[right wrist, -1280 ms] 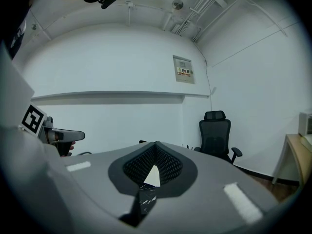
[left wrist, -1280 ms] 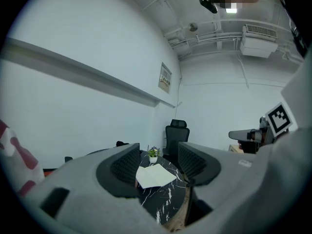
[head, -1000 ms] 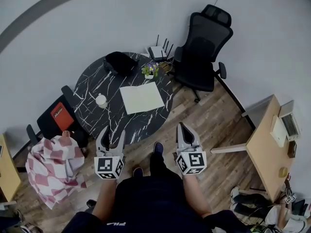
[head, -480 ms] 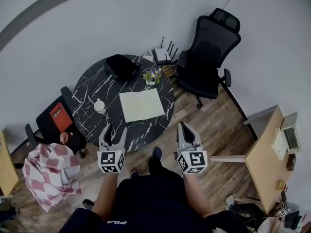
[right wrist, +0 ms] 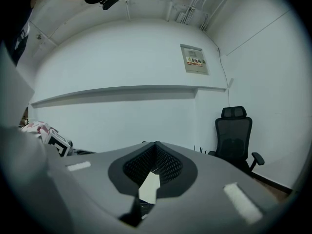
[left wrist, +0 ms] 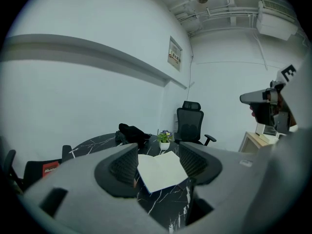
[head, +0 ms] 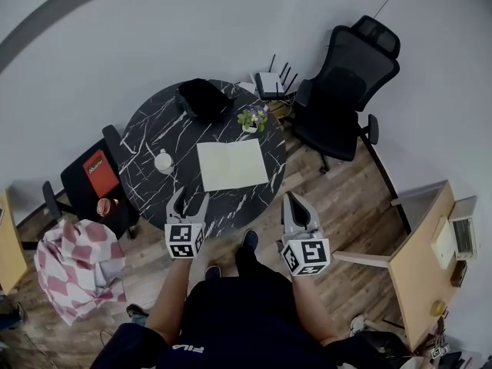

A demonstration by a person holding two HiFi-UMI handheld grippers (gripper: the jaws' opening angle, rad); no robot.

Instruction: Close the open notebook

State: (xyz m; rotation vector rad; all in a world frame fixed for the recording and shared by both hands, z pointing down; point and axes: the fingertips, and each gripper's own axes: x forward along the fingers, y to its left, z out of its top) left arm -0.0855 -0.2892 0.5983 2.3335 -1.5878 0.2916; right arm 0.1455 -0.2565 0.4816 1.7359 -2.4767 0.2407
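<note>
Left gripper (head: 190, 198) has dropped toward the open white paper notebook (head: 232, 164), empty jaws opening; right gripper (head: 290, 200) keeps jaws pressed together. Looks light, floppy: lift an outer edge.

L gripper (head: 191, 199) jaws opening, empty; R gripper (head: 290, 202) jaws closed together.

Person: dark short-sleeved shirt (head: 231, 314), white lettering; dark shoes (head: 250, 238). Left gripper (head: 189, 200), right gripper (head: 290, 201): grey shells, ribbed black pads (left wrist: 124, 165), black-and-white marker cubes (head: 184, 241).
</note>
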